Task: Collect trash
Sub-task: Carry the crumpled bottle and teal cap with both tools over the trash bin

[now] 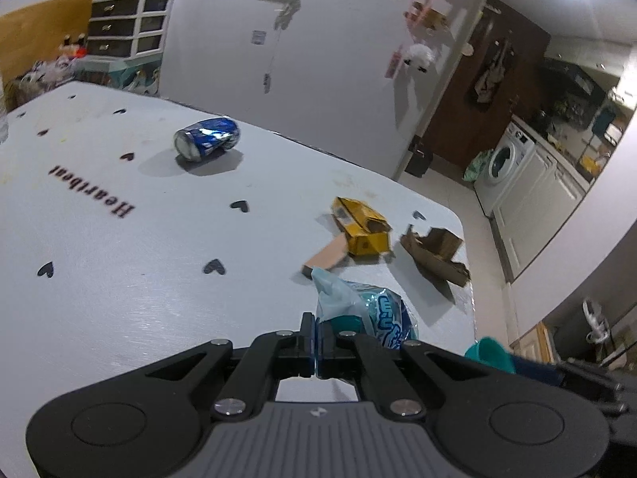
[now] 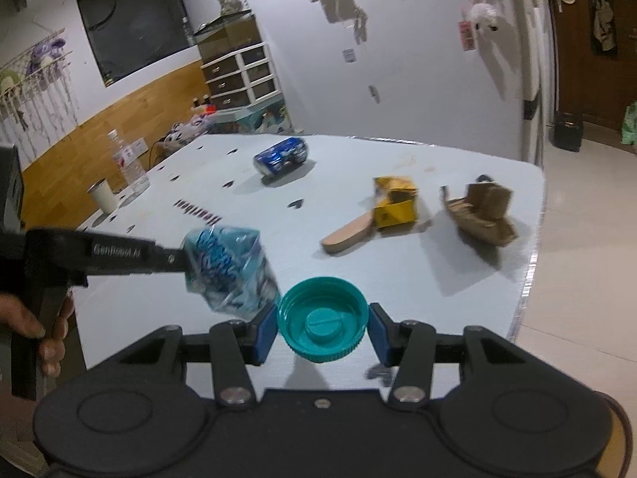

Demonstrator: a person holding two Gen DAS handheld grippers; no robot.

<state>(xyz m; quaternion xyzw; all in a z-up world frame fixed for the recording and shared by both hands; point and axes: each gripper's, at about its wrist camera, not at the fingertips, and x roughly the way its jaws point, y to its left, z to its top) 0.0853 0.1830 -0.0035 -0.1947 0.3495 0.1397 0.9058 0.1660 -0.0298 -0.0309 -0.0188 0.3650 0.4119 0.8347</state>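
Teal cap (image 2: 323, 326) pinched at its rim in the right gripper (image 2: 323, 328), above the near table (image 2: 398, 279) edge; beside it the left gripper (image 1: 317, 344), pressed together on a thin corner of blue wrapper (image 1: 382, 314), risks it slipping out mid-carry.

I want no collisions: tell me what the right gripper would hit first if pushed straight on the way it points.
Probably the bare table top just past the teal cap that the right gripper holds. Farther along lie the tan card strip and the yellow box; depth is unclear.
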